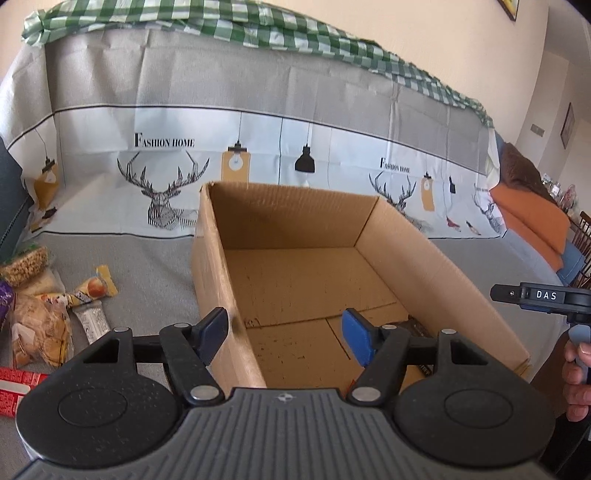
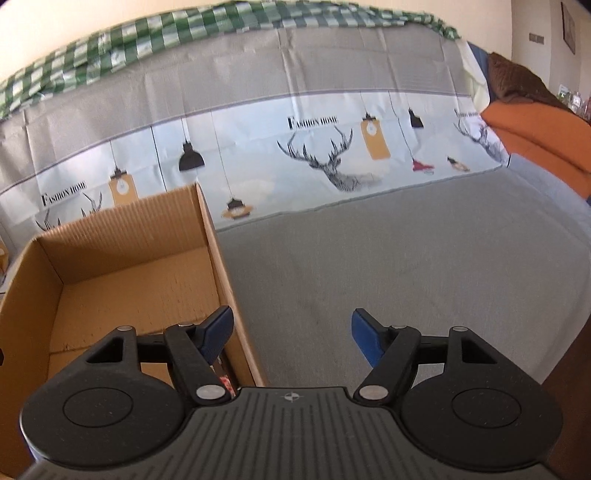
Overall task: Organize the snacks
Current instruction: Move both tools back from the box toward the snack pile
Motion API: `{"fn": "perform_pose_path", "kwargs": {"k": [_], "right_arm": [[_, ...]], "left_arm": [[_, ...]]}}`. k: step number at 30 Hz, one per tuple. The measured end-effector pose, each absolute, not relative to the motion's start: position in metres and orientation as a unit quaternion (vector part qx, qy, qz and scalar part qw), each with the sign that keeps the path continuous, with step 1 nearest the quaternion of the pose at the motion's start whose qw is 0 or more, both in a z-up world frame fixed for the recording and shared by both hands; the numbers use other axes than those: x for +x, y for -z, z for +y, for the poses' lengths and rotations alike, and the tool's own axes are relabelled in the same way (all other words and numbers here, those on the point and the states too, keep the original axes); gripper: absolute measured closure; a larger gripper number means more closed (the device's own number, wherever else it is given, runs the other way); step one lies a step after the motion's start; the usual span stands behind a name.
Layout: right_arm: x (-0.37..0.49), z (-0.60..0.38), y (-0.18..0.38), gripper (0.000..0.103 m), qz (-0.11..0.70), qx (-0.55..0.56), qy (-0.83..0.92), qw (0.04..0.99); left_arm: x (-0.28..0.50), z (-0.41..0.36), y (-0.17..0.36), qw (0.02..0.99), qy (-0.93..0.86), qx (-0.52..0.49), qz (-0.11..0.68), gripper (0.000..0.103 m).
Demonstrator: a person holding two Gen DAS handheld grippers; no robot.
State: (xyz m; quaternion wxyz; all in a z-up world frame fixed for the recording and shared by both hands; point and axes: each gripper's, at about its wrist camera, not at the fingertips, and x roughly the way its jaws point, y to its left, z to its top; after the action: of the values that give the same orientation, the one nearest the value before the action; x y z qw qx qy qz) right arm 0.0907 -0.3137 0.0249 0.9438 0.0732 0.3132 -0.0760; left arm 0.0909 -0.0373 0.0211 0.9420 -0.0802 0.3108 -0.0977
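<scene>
An open cardboard box (image 1: 436, 273) stands on the grey sofa seat; it also shows in the right wrist view (image 2: 218, 258). A dark snack packet (image 1: 419, 328) lies in its near right corner, partly hidden by my fingers, and it shows in the right wrist view (image 2: 225, 376) too. A pile of snack packets (image 1: 48, 306) lies left of the box, with a red packet (image 1: 14, 387) nearest me. My left gripper (image 1: 286, 334) is open and empty, straddling the box's left wall. My right gripper (image 2: 291, 336) is open and empty over the box's right wall.
A printed cloth with deer and lamps (image 1: 258, 147) covers the sofa back, with a green checked cloth (image 1: 221, 26) on top. An orange cushion (image 1: 532, 221) lies at the right. Bare grey seat (image 2: 406, 258) stretches right of the box.
</scene>
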Motion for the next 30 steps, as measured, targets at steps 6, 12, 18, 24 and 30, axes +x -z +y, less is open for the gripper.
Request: {"fn": "perform_pose_path", "kwargs": {"k": [6, 12, 18, 24, 30], "right_arm": [[0.082, -0.303, -0.033, 0.029, 0.289, 0.071, 0.059, 0.953], [0.073, -0.273, -0.039, 0.027, 0.269, 0.041, 0.033, 0.962], [0.063, -0.241, -0.046, 0.027, 0.247, 0.027, 0.0, 0.969], [0.054, -0.203, -0.055, 0.027, 0.222, 0.032, -0.047, 0.973], [0.05, -0.156, -0.06, 0.028, 0.212, 0.043, -0.109, 0.97]], "left_arm": [[0.078, -0.029, -0.03, 0.95, 0.109, -0.078, 0.282, 0.029], [0.064, -0.021, -0.037, 0.957, 0.108, -0.062, 0.263, 0.022], [0.052, -0.008, -0.043, 0.966, 0.079, -0.042, 0.243, 0.021], [0.046, 0.018, -0.046, 0.966, 0.047, -0.056, 0.248, 0.021], [0.046, 0.049, -0.044, 0.959, 0.02, -0.074, 0.274, 0.022]]}}
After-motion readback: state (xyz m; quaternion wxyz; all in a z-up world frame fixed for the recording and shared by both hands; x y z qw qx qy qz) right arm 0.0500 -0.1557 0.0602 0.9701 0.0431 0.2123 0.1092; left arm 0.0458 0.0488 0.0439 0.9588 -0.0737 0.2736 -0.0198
